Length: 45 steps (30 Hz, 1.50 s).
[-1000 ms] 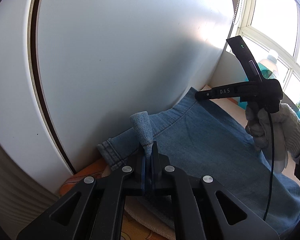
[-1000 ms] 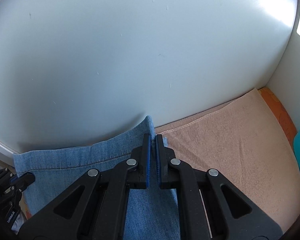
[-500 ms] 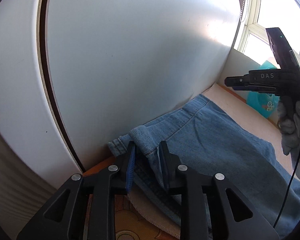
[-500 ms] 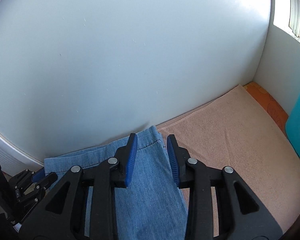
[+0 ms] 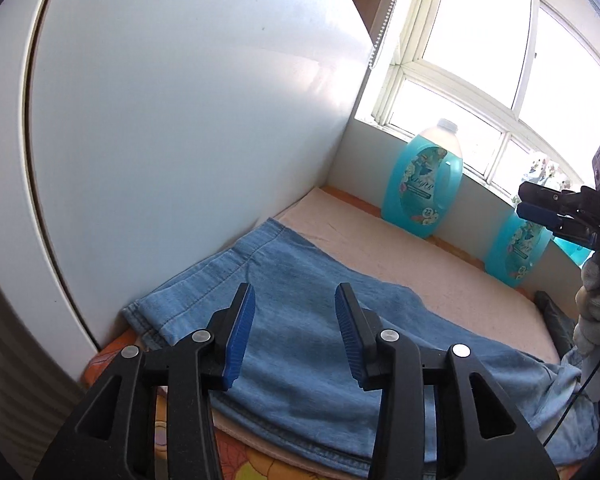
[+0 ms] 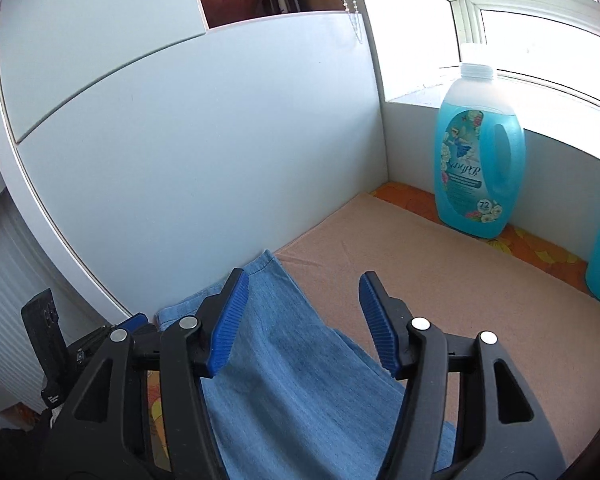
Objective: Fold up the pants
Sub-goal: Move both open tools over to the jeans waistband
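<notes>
The blue denim pants (image 5: 300, 320) lie flat on a peach towel (image 5: 440, 272) along the counter's back edge, their hem against the white wall panel (image 5: 180, 120). The left gripper (image 5: 296, 336) hovers above the cloth, its jaws opening and gripping nothing. The right gripper (image 6: 300, 320) also hangs above the pants' right edge, jaws opening, empty. Two blue detergent bottles (image 6: 480, 152) stand at the counter's window edge.

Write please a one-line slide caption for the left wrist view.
Left tool opening above folded denim pants on a beige towel, nothing between its pads.
</notes>
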Motion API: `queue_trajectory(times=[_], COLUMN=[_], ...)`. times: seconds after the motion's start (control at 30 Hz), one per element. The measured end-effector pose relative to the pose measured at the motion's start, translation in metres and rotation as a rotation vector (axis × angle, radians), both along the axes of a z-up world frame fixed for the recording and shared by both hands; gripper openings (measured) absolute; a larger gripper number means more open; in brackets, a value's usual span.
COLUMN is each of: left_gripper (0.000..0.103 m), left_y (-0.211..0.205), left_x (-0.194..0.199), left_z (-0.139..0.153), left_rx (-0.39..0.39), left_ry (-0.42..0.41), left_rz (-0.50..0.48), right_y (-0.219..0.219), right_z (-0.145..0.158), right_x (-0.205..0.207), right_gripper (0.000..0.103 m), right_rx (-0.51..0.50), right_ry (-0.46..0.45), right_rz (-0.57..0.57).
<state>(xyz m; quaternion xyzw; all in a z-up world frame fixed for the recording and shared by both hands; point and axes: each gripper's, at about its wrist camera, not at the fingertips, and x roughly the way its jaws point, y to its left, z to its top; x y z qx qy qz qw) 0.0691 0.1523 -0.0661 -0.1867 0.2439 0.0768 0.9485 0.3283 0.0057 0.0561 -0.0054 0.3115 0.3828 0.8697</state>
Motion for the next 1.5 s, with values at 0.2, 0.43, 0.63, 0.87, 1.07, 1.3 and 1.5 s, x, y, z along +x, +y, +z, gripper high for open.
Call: queue_trajectory(times=[0.2,0.43,0.63,0.87,1.07,1.3,1.5], left_gripper=[0.047,0.047,0.054,0.055,0.059,0.059,0.059], left_y=[-0.04,-0.101,-0.166,-0.229,-0.248,-0.251,-0.257], left_x=[0.011,0.02,0.025,0.037,0.041,0.04,0.041], left_z=[0.011,0.016,0.005,-0.017,-0.025,-0.03,-0.036], left_rx=[-0.067,-0.137,-0.182,-0.195,-0.12,-0.052,-0.009], left_ry=[0.005,0.056,0.107,0.203,0.254,0.265,0.283], left_rz=[-0.216,-0.454,-0.656,-0.811,-0.859,-0.877,-0.905], right_y=[-0.089,-0.183,-0.25,-0.328,-0.388,-0.444,-0.46], right_z=[0.005,0.014,0.006,-0.009,-0.035,-0.09,-0.129], right_x=[-0.028,-0.062,-0.068,-0.059,-0.028,0.03,0.075], right_gripper=[0.062,0.065,0.068,0.068,0.068,0.068,0.068], right_rx=[-0.053,-0.082,-0.125,-0.129,-0.123,-0.099,-0.163], right_ry=[-0.014,-0.003,0.048,0.15,0.301,0.498,0.576], right_rz=[-0.199,-0.381,-0.527,-0.698,-0.851,-1.018,-1.127])
